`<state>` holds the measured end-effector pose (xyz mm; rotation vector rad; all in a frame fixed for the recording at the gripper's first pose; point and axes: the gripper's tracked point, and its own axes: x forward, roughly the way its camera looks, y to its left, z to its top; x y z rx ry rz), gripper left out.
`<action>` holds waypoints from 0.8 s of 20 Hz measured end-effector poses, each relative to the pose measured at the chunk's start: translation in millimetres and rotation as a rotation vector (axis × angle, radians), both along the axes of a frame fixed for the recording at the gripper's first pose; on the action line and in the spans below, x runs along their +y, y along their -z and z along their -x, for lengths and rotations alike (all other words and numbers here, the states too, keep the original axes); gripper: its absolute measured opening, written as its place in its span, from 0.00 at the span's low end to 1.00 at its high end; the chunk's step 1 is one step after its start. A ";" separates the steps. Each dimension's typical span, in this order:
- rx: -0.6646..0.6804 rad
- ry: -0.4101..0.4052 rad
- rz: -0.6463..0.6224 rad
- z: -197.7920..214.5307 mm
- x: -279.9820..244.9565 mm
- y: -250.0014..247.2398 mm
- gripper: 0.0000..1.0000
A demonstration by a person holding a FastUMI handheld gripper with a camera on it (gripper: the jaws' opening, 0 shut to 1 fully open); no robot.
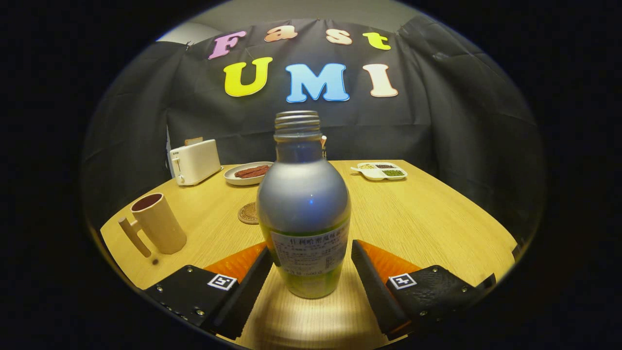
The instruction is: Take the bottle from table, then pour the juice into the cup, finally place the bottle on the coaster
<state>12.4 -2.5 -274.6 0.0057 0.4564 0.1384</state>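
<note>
Uncapped bottle (pixel 303 209) upright, cup (pixel 156 222), coaster (pixel 249 214)

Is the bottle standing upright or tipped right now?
Upright. The bottle stands on its base on the table, open neck straight up, cap off. The gripper is open, jaws either side of it, not clearly pressing.

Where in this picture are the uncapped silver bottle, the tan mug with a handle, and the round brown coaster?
Uncapped silver bottle (pixel 303 199), gripper view: on its silver shoulder, between the open jaws.
Tan mug with a handle (pixel 160 223), gripper view: on its side wall.
Round brown coaster (pixel 248 214), gripper view: on its visible top face.
</note>
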 end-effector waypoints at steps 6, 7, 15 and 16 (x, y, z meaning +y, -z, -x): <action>0.005 -0.003 0.010 -1.7 1.3 2.8 0.90; 0.005 -0.004 0.012 -2.1 2.5 3.0 0.89; 0.017 0.003 0.035 -3.2 1.1 2.5 0.79; 0.028 0.004 0.046 -3.2 1.3 2.9 0.77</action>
